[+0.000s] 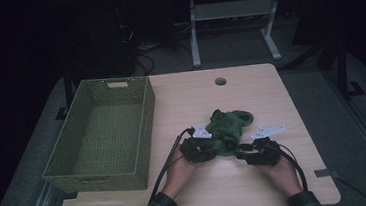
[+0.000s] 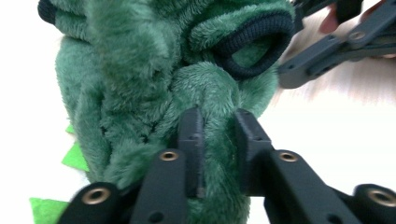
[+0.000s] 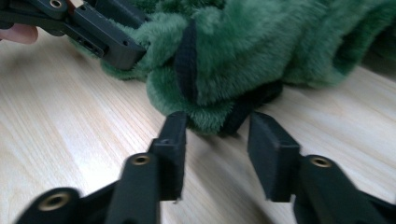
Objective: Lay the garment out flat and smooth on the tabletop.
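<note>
A crumpled green plush garment with black trim lies on the wooden table, right of the middle. My left gripper is at its near left edge, and its jaws pinch a thick fold of the fleece. Bright green felt triangles stick out at the garment's side. My right gripper is at the near right edge. It stands open, and the black-trimmed hem reaches just between its jaw tips without being pressed. The left gripper's jaw shows at the top left of the right gripper view.
A green woven basket stands on the table's left side, and I see nothing inside it. A round cable hole sits near the far edge. Beyond the table are the legs of a desk frame.
</note>
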